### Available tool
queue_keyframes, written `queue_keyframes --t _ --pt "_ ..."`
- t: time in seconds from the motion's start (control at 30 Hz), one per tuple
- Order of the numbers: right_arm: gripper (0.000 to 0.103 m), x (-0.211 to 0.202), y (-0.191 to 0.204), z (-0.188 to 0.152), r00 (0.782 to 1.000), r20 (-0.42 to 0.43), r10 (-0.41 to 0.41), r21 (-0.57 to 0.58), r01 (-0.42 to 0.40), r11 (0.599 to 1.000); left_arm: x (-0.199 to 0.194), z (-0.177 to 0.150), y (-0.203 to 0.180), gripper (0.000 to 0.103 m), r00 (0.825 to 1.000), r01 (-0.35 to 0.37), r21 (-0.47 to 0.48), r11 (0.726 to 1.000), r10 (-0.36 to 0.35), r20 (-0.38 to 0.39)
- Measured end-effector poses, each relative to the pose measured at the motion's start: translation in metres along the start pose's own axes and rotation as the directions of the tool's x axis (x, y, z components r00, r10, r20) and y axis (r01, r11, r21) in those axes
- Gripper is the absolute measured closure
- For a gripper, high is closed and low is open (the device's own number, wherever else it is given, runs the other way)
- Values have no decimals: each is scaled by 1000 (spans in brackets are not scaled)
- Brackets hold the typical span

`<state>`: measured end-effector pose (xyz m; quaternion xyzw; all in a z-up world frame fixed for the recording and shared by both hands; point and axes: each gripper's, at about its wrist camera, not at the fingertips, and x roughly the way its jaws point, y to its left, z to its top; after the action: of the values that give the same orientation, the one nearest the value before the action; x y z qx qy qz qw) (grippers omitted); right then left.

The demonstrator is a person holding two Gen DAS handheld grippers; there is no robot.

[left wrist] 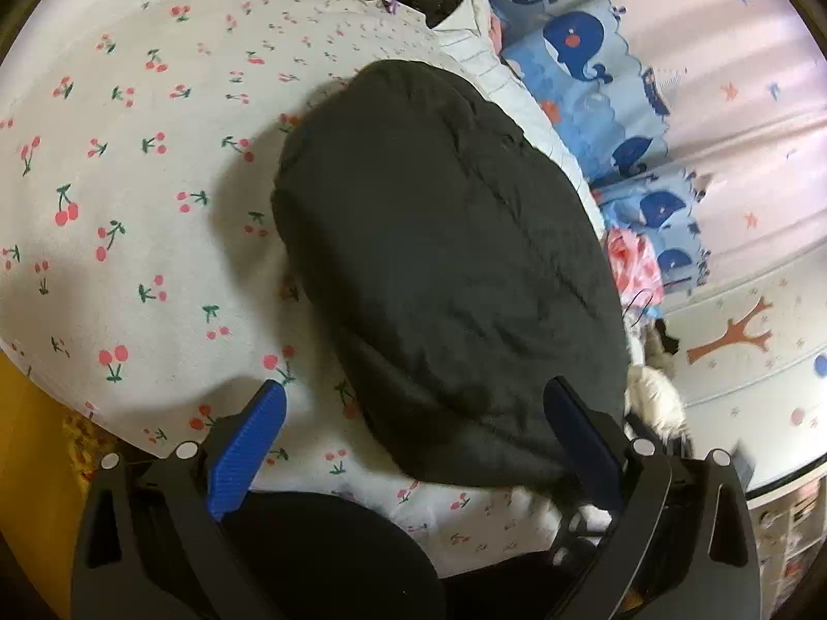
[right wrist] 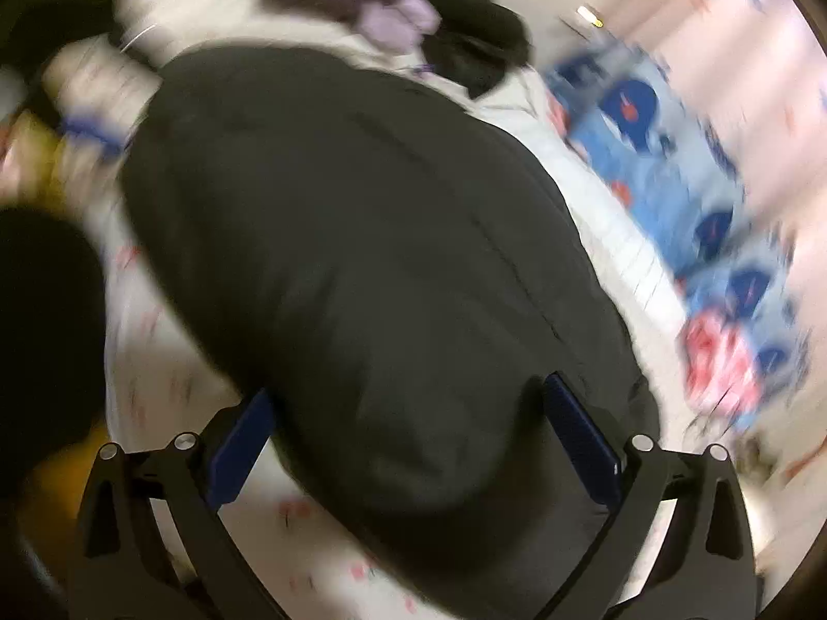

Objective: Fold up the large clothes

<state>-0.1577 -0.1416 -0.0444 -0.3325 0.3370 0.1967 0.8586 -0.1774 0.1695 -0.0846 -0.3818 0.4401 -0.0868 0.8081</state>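
Both my grippers hang spread wide, nothing in them: left gripper (left wrist: 413,434), right gripper (right wrist: 408,429). The dark padded garment (left wrist: 444,268) lies bundled on the cherry-print sheet (left wrist: 129,165), straight ahead of both finger pairs, its near end between my fingertips. Long axis runs away from me, far end tipped slightly left.

Risks: it's puffy, so a shallow pinch likely catches only the top layer and the fold springs open. The right view is motion-blurred, so I can't place the edge there.
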Motion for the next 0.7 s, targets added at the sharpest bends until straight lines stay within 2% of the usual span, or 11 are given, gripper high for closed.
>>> queue_keyframes --t 0.03,0.07,0.1,0.17,0.23,0.33,0.47,0.53,0.6,0.67,0.7 --pt "7 5 -20 4 998 12 69 146 -70 987 0 -1 -1 8 1000 -10 13 1000 10 2" --pt "7 5 -40 4 992 35 123 259 -128 957 0 -2 -3 8 1000 -23 28 999 23 3" --pt "7 6 -63 0 981 71 181 383 -195 903 2 -4 -5 8 999 -32 40 999 32 1" --pt "7 7 -83 -5 966 112 231 485 -256 836 5 -2 -3 8 1000 -6 29 1000 6 -15" --pt "7 5 -90 -5 960 120 252 508 -277 815 11 0 2 8 997 62 -17 998 -62 -48" --pt "7 0 -87 -5 960 111 258 509 -278 815 25 6 9 7 984 146 -122 982 -156 -81" --pt "7 0 -83 -2 952 116 284 534 -301 790 39 19 6 7 973 205 -193 960 -221 -68" --pt "7 -10 -62 -8 951 115 286 538 -302 787 35 20 -7 7 958 267 -210 941 -283 -49" --pt "7 -12 -62 -13 948 117 296 536 -311 785 30 24 -28 7 964 262 -131 956 -267 -21" --pt "7 -23 -61 -24 944 118 307 541 -320 778 32 28 -24 7 955 288 -184 940 -295 -13" --pt "7 -30 -63 -28 936 133 325 553 -342 760 34 30 -16 7 951 299 -232 926 -310 -10"
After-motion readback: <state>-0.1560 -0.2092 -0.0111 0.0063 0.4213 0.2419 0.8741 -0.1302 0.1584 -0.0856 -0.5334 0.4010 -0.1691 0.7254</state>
